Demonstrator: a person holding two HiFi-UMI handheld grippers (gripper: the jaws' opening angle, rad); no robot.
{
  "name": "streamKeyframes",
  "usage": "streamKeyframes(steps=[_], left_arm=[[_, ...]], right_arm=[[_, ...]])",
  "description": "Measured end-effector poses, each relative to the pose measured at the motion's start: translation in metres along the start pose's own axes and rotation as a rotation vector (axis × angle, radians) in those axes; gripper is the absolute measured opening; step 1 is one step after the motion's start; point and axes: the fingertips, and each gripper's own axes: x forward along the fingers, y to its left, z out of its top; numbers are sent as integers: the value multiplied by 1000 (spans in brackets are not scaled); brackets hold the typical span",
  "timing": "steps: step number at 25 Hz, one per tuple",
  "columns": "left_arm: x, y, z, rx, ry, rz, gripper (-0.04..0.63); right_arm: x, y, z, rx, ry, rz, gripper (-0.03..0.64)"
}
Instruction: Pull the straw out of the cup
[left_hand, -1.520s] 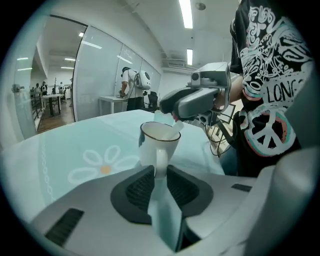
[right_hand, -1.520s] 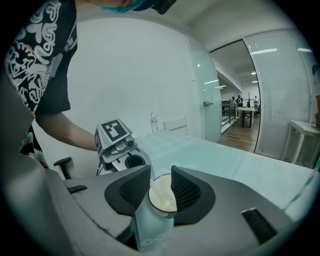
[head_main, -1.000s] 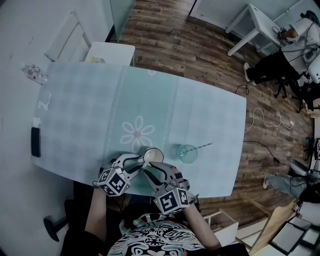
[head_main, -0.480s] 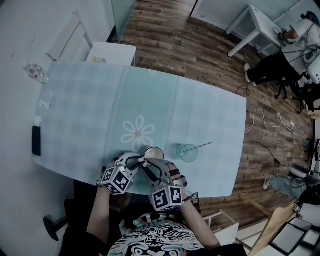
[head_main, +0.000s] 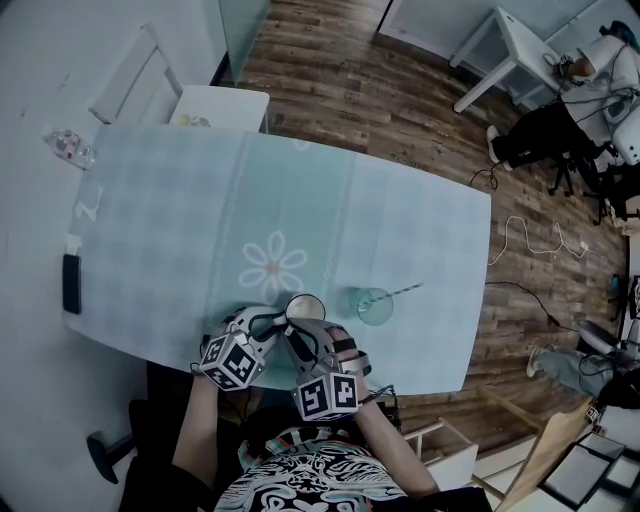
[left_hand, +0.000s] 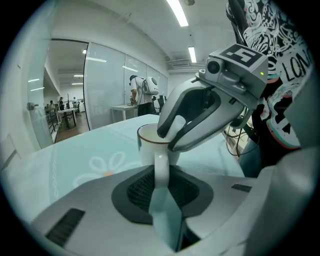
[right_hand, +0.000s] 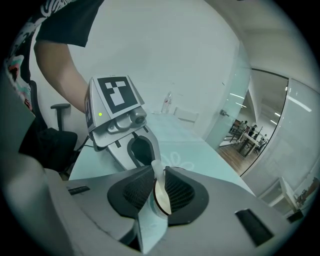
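— What's nearest me?

— My left gripper (left_hand: 161, 175) is pinching the handle (left_hand: 161, 162) of the white mug (left_hand: 149, 142) at the worktop's (head_main: 180, 220) near edge. My right gripper (right_hand: 156, 182) is closing on the mug's wall, one pad inside the rim (both look to be against it already).

— And the straw (head_main: 402, 291)?

— Leaning in the clear cup (head_main: 376, 306), near the mug on its right, apart from both grippers.

Dark wood-plank floor (head_main: 400, 90) runs past my worktop's (head_main: 420, 220) far edge, with a white desk (head_main: 510, 40) beyond its far right corner. Glass partitions (left_hand: 102, 85), ceiling strip lights (left_hand: 176, 11) glowing, a plain white wall (right_hand: 165, 50).
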Motion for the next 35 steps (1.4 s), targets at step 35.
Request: streamKeyframes(steps=[35], left_arm=[[0, 2, -3, -42, -8, -11, 98]], right_arm=[[-58, -87, -9, 887, -314, -40, 71]])
